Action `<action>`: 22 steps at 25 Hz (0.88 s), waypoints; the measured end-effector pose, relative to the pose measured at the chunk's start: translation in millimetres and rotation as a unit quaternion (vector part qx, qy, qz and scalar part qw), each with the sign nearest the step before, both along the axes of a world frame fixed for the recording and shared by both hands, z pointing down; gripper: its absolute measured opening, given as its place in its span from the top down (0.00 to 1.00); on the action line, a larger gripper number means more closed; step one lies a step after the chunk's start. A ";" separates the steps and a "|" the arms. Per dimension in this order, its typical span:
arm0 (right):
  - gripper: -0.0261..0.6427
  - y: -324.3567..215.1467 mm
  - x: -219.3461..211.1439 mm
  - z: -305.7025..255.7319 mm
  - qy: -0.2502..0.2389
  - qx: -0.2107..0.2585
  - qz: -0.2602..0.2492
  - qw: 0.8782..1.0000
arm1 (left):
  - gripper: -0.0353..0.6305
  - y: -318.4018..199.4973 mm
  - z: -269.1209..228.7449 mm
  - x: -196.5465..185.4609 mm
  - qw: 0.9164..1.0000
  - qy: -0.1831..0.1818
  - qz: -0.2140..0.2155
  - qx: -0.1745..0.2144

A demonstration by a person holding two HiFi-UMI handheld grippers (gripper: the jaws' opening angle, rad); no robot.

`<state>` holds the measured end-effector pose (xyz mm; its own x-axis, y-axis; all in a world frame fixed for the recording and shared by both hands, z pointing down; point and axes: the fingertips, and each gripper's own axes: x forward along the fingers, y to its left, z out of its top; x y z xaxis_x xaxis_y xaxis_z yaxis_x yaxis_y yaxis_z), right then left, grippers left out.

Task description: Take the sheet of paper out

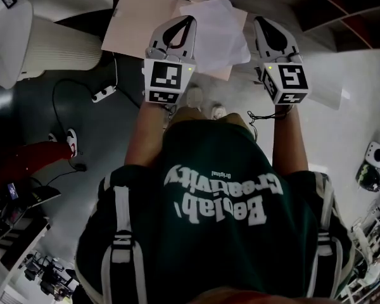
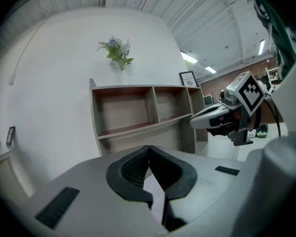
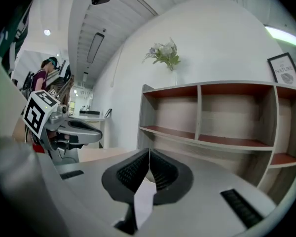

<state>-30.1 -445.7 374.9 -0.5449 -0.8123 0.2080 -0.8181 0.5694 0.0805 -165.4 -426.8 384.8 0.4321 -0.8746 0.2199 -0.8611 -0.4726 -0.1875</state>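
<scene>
In the head view the paper lies rumpled on a tan board; I cannot tell whether that is a desk top or a folder, and its far edge is cut off by the frame. The paper sits between the left gripper and the right gripper, both held out beyond a green shirt. The left tip is at the paper's left edge and the right tip just off its right edge; from above it is unclear whether either touches it. In the left gripper view the jaws are pressed together at the tips with nothing seen between them. A pale patch shows through the gap behind the tips, and I cannot tell whether it is paper or floor. Ahead stands a shelf with flowers and a frame on top. In the right gripper view those jaws likewise meet tip to tip, with a similar pale strip behind them, and the gripper's body hides the rest of the paper. At far left a bystander is small and partly covered by the left gripper.
</scene>
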 end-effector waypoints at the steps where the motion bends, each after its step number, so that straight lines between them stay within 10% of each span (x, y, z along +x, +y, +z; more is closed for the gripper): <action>1: 0.91 -3.0 -0.9 1.1 -0.012 -0.006 0.006 1.000 | 0.92 -5.1 1.3 1.2 1.000 0.002 0.011 -0.001; 10: 0.91 -8.1 11.8 50.2 -0.028 -0.089 0.038 0.995 | 0.92 -25.7 18.1 30.6 0.997 0.007 0.080 -0.015; 22: 0.66 2.3 36.4 150.4 -0.083 -0.213 0.087 0.970 | 0.92 -17.4 29.4 51.5 0.992 0.010 0.122 -0.014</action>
